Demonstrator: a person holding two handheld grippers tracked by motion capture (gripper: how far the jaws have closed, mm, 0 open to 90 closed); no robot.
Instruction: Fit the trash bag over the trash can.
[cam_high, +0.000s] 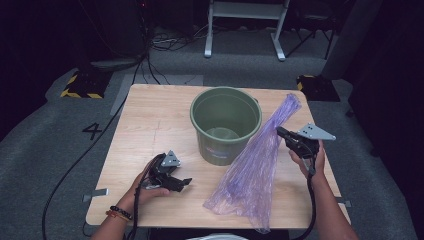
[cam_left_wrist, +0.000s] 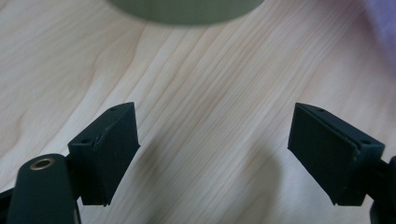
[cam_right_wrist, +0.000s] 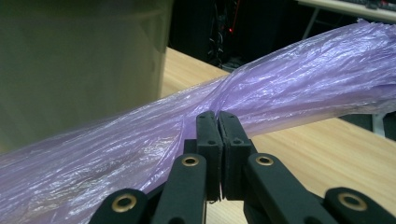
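Observation:
A green plastic bucket (cam_high: 226, 122) stands upright near the middle of the wooden table (cam_high: 150, 115). A long purple plastic bag (cam_high: 257, 167) lies stretched from the table's far right toward the front edge. My right gripper (cam_high: 281, 133) is shut on the bag's edge beside the bucket; in the right gripper view its jaws (cam_right_wrist: 217, 122) pinch the purple film (cam_right_wrist: 289, 88), with the bucket wall (cam_right_wrist: 79, 65) at the left. My left gripper (cam_high: 186, 183) rests low over the table, front left of the bucket, open with nothing between its pads (cam_left_wrist: 116, 149).
Cables run over the grey floor (cam_high: 60, 150) left of the table, past a yellow-black striped block (cam_high: 82, 85). A white frame's legs (cam_high: 245, 30) stand behind the table. Bare wood lies left of the bucket.

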